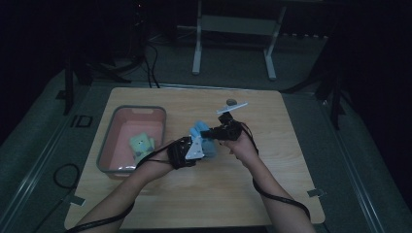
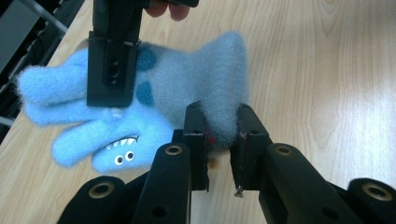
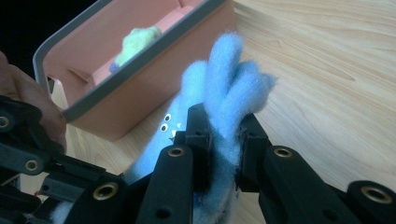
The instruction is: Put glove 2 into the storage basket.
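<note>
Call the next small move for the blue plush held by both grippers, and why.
Probably carry the blue plush toy sideways over the pink bin. Left gripper and right gripper are both shut on it, it hangs off the table, and a green plush already lies in that bin.

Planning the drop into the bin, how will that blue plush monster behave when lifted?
The blue plush monster is probably floppy: its limbs splay between the left gripper and right gripper. Likely light and squashy, since the fingers pinch it thin. Unlikely to slip.
</note>
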A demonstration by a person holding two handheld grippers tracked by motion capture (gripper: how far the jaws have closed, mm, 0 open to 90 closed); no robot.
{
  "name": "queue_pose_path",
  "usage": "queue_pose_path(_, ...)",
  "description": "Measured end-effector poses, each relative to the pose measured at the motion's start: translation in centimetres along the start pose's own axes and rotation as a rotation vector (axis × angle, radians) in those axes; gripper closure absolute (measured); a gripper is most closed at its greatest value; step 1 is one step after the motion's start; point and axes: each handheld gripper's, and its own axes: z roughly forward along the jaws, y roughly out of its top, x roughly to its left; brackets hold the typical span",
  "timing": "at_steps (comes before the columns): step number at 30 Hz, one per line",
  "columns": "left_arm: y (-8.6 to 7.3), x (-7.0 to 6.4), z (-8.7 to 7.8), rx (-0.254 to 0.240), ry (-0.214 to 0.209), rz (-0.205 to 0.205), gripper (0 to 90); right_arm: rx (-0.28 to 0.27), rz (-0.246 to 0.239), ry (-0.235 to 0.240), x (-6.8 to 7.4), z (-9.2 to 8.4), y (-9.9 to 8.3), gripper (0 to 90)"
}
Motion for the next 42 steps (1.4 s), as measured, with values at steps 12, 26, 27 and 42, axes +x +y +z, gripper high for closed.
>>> queue_pose_path(12,-1.6,1.1,-3.2,0.033,0.033,-0.014,78.6,-0.004,-0.026,0.052,2.1,2.3,2.8,79.0)
queue_pose_path(26,-4.8,1.9,-6.7,0.081,0.081,-0.047,78.6,0.015,-0.074,0.112,5.2,6.3,5.9,79.1)
queue_pose_path(27,-5.1,2.0,-6.9,0.083,0.083,-0.054,78.6,0.02,-0.078,0.114,5.4,6.6,6.1,79.1)
queue_pose_path(42,-10.1,2.5,-9.7,0.15,0.112,-0.122,78.6,0.061,-0.113,0.178,8.9,13.0,8.4,79.2)
